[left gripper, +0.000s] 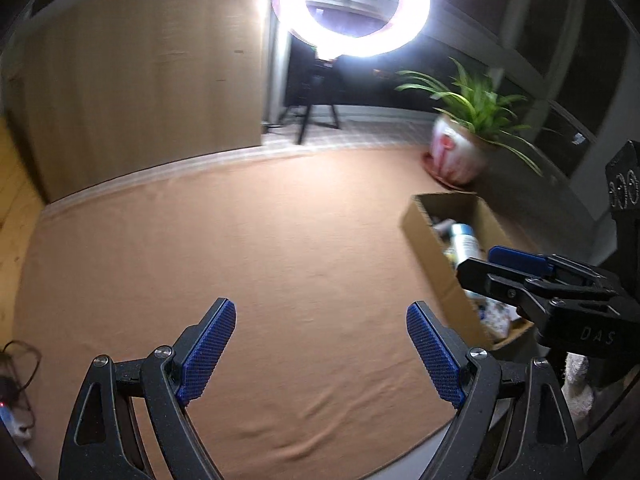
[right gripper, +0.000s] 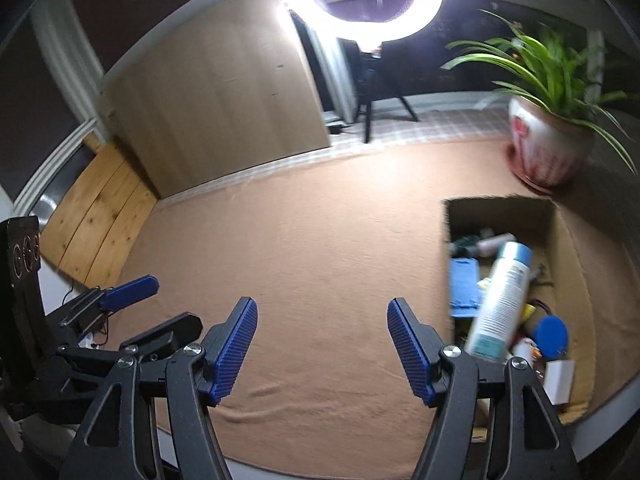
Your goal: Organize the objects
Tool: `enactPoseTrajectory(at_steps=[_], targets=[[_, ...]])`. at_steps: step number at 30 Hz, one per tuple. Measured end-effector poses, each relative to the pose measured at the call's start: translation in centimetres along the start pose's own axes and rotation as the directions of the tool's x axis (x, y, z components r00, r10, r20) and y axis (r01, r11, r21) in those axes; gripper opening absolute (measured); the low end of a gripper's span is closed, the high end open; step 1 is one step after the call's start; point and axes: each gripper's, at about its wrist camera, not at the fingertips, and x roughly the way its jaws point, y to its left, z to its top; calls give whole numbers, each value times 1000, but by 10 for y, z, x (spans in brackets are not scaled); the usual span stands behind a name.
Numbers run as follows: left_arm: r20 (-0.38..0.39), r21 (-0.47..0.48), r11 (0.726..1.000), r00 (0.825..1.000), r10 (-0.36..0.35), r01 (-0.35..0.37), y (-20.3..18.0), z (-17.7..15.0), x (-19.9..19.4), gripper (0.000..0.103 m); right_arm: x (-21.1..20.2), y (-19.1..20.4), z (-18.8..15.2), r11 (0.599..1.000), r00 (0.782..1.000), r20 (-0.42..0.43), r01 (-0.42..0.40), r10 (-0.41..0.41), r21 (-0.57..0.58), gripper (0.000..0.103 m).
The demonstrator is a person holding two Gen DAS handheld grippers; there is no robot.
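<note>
Both tongs apart, empty: left tongs, right tongs over worktop; cardboard box at 3 o'clock holding spray can.

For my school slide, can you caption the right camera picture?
Open right gripper beside a cardboard box of bottles.

Left gripper: jaws spread wide, blue ribbed pads facing each other, nothing between them; held low and level, pointing forward.

Right gripper: jaws likewise wide apart, pads bare, nothing held (it also shows at the right edge of the left wrist view, close alongside).
</note>
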Motion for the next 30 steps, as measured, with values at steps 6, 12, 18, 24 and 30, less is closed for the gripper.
enactPoseTrajectory(at_steps=[6, 12, 18, 24, 30], targets=[[15, -76, 995, 998, 65, -64, 40, -14, -19, 90, 13, 39, -1, 996, 1000, 3, 4, -3, -84, 64], [14, -126, 983, 991, 137, -134, 66, -32, -27, 90, 25, 62, -9, 991, 999, 8, 40, -39, -129, 64], [19, -164, 970, 982, 188, -182, 88, -40, -33, 90, 37, 71, -16, 989, 998, 4, 69, -69, -129, 64], [3, -181, 960, 976, 217, -213, 105, -42, -30, 91, 44, 74, -16, 988, 996, 3, 85, -85, -125, 64], [-10, -188, 958, 976, 219, -217, 112, -41, -23, 91, 46, 77, -15, 986, 994, 14, 106, -105, -127, 64]])
